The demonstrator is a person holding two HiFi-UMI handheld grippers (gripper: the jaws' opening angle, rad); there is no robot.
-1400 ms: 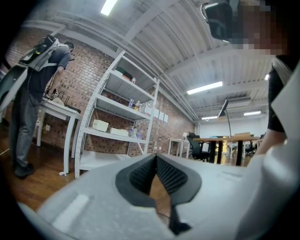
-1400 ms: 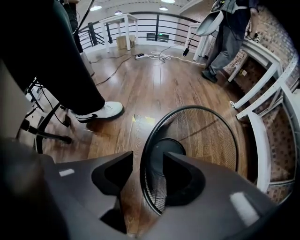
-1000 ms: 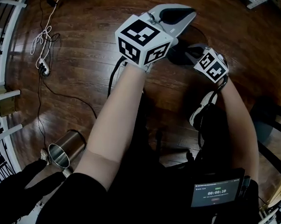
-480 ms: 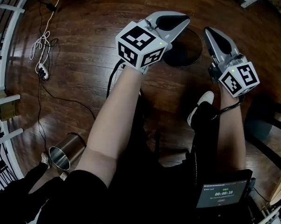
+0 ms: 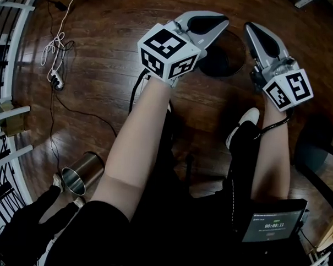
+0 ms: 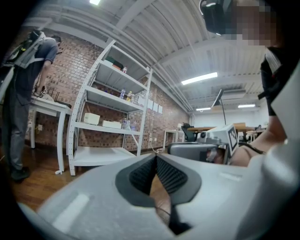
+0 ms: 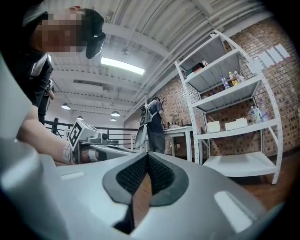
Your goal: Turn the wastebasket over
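Wastebasket, black and round (image 5: 228,55), stands on the dark wooden floor (image 5: 104,55) at the upper centre of the head view, partly covered there by the left grey tool (image 5: 218,21). That tool's jaws are together with nothing between them. The right grey tool (image 5: 253,34), just right of the basket, is likewise closed and empty. A shiny metal cylinder (image 5: 81,173) lies at lower left.

Beneath me, a dark wood floor (image 5: 96,93) with cables (image 5: 52,46). Ahead I see a brick wall (image 6: 61,79), white shelves (image 6: 110,124), a white table (image 6: 47,105) and strip lights (image 6: 199,78) on the arched ceiling (image 6: 140,28).
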